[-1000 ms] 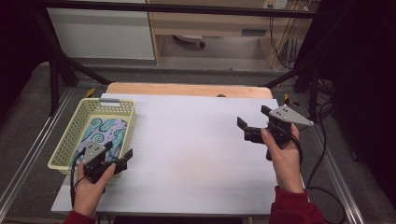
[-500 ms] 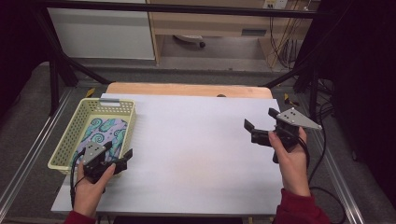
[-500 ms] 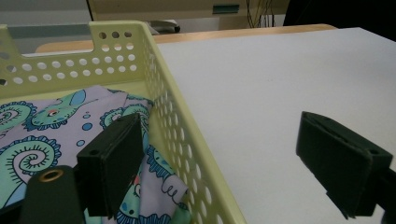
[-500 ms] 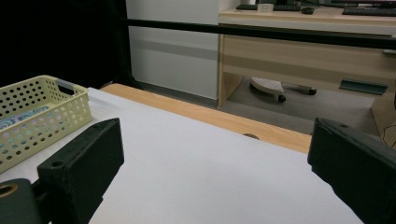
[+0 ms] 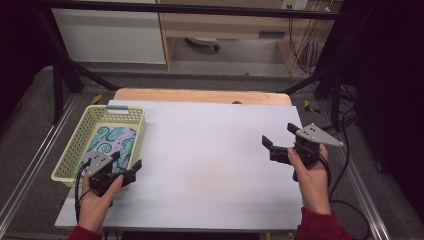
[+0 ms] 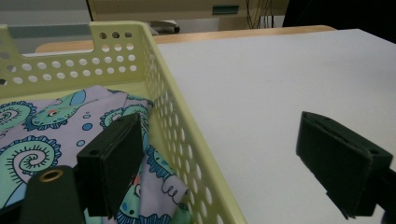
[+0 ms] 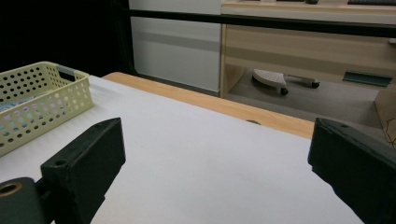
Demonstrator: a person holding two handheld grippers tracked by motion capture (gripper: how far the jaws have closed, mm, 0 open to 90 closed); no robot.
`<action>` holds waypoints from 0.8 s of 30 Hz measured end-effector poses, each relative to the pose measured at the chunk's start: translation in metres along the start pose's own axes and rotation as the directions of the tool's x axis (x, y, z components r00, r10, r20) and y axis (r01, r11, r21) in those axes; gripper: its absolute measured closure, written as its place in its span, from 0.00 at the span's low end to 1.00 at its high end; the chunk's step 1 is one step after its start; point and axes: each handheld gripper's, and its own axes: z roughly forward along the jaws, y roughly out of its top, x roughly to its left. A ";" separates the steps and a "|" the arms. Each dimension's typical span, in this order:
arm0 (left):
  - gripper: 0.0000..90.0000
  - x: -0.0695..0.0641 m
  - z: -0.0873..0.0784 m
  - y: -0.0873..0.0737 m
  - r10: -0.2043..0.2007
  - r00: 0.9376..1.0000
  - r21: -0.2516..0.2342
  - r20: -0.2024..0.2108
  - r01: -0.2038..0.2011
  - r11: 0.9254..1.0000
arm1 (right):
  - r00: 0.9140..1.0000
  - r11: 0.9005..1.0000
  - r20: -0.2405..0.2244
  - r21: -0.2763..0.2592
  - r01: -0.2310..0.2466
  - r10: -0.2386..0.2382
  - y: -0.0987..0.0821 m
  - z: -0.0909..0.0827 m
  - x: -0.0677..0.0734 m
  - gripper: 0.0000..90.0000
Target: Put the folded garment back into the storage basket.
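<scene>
My left gripper point(image 5: 126, 166) stands open and empty, its jaws straddling the near right wall of the one yellow basket point(image 5: 74, 148) at the table's point(image 5: 210, 150) left edge. One swirl-patterned cloth point(image 5: 111, 142) lies inside. The left gripper view shows a fish printed on it. My right gripper point(image 5: 277, 143), also open and empty, hovers far right.

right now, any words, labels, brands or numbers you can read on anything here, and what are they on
None can be read.
The cloth in the yellow basket carries a printed pattern of teal swirls and creatures, no lettering.
A small teal plate on the wooden furniture behind the table may be a label; too small and blurred to read.
The left gripper and right gripper show no markings.
</scene>
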 end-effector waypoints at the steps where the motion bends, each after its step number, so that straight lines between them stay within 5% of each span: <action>1: 0.17 0.000 0.000 0.000 -0.001 1.000 0.000 0.001 0.001 1.000 | 1.000 1.000 0.000 0.003 -0.001 0.001 -0.002 0.000 0.000 0.05; 24: 0.16 0.000 0.000 0.001 -0.009 1.000 0.003 0.020 0.009 1.000 | 0.999 0.995 0.012 0.089 -0.054 0.053 -0.082 -0.007 -0.005 0.04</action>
